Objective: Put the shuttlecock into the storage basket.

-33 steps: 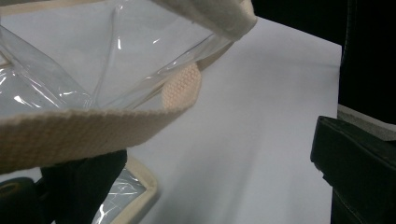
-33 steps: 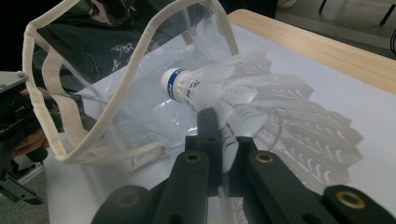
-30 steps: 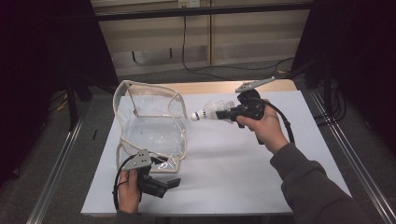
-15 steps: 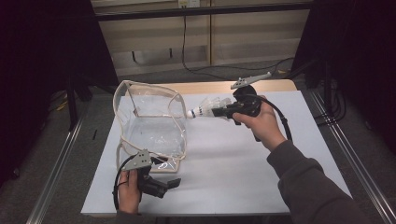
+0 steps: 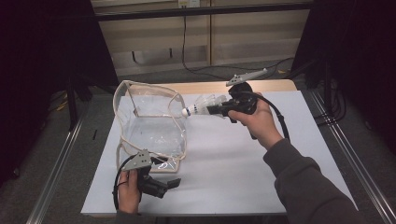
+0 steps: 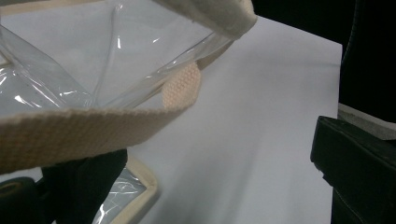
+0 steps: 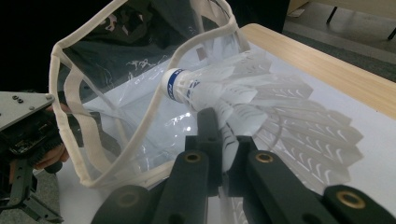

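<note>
A clear plastic bag (image 5: pixel 149 119) with beige webbing trim stands open on the white sheet, left of centre. My right gripper (image 5: pixel 212 109) is shut on the feather skirt of a white shuttlecock (image 5: pixel 201 105), held in the air. The shuttlecock's cork tip points left and sits just at the bag's right rim. In the right gripper view the shuttlecock (image 7: pixel 219 91) aims at the bag's mouth (image 7: pixel 140 84), with the right gripper (image 7: pixel 217 135) pinching the feathers. My left gripper (image 5: pixel 169 183) lies at the bag's near edge. In its own view the left gripper (image 6: pixel 210 186) is open, and the beige strap (image 6: pixel 93 126) crosses above one jaw.
A white sheet (image 5: pixel 243 172) covers the table, with a bare wooden strip (image 5: pixel 205 86) at the back. Metal rails (image 5: pixel 341 140) run along both sides. Cables lie on the floor beyond the far edge. The person's right sleeve (image 5: pixel 308 186) crosses the near right part.
My right gripper has carried the shuttlecock a little to the left, so its tip now reaches the bag's rim. The left gripper and the bag have stayed put.
</note>
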Available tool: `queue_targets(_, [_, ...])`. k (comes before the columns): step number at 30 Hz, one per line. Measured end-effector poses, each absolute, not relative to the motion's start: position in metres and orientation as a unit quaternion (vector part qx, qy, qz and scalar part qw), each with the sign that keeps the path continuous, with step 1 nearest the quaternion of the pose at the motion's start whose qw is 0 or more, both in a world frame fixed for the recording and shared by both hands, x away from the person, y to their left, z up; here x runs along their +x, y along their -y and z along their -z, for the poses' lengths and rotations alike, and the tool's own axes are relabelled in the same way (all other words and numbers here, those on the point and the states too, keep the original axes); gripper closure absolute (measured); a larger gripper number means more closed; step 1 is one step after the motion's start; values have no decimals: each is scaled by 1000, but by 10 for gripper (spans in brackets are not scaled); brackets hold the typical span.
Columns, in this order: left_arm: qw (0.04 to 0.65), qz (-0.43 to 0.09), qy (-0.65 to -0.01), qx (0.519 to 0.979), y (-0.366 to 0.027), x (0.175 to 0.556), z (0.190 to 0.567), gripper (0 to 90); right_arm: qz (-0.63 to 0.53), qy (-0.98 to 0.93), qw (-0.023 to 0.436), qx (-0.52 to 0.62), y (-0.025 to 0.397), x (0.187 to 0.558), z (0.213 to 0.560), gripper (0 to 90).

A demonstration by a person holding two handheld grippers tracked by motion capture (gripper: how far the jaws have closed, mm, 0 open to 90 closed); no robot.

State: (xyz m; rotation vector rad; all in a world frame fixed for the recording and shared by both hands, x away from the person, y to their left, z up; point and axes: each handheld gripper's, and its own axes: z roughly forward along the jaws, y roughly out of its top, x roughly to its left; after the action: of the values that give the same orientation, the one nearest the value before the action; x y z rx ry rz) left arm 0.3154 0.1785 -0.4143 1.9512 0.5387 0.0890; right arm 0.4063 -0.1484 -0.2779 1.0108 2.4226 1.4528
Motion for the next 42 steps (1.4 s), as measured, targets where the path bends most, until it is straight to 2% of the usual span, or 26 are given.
queue_targets(42, [528,-36,-224,818,-179,315,414,39,-490,-813,58,309,101,413,268,886])
